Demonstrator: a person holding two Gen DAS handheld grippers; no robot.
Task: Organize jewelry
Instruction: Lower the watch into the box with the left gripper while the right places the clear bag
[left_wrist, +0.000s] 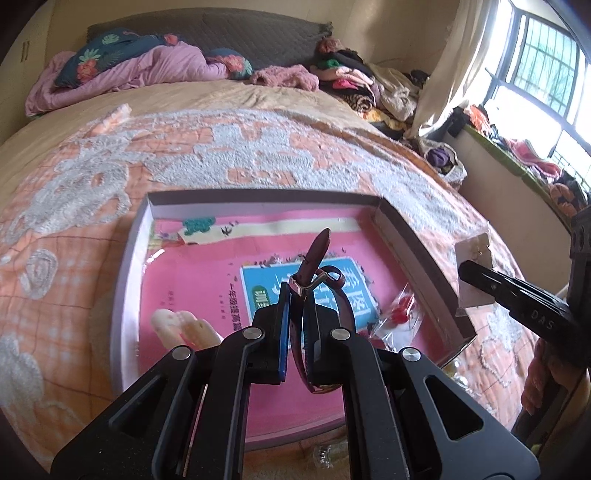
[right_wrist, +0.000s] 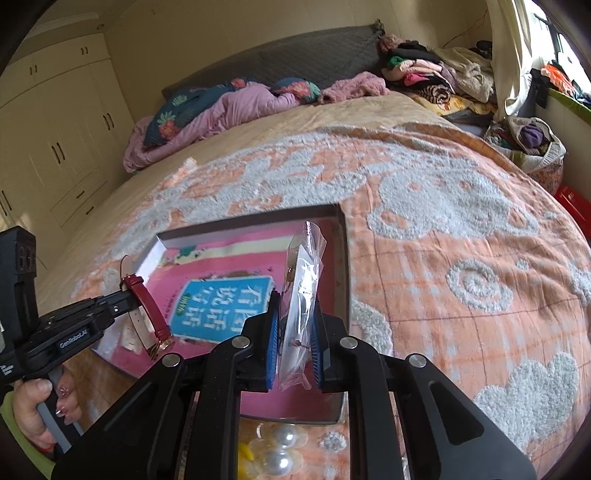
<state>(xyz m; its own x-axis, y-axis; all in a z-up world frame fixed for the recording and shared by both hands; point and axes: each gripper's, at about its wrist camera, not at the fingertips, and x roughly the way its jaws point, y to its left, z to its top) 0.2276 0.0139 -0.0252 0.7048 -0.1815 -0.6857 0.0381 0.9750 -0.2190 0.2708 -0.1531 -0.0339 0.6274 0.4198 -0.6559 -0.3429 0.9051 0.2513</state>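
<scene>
My left gripper (left_wrist: 298, 295) is shut on a dark red watch strap (left_wrist: 314, 254) and holds the watch above a shallow box (left_wrist: 417, 251) with a pink printed bottom. The watch (right_wrist: 147, 306) also shows in the right wrist view, hanging from the left gripper (right_wrist: 127, 299). My right gripper (right_wrist: 293, 325) is shut on a clear plastic bag with an earring card (right_wrist: 301, 288), held above the box's (right_wrist: 343, 258) right part. The same card (left_wrist: 474, 273) shows at the right gripper's tip (left_wrist: 463, 269) in the left wrist view.
In the box lie a pale hair clip (left_wrist: 184, 326) and a small bag with red pieces (left_wrist: 400, 310). Pearl earrings in plastic (right_wrist: 280, 450) lie on the orange-and-white bedspread (right_wrist: 461, 258) in front of the box. Pillows and clothes are piled at the bed's head.
</scene>
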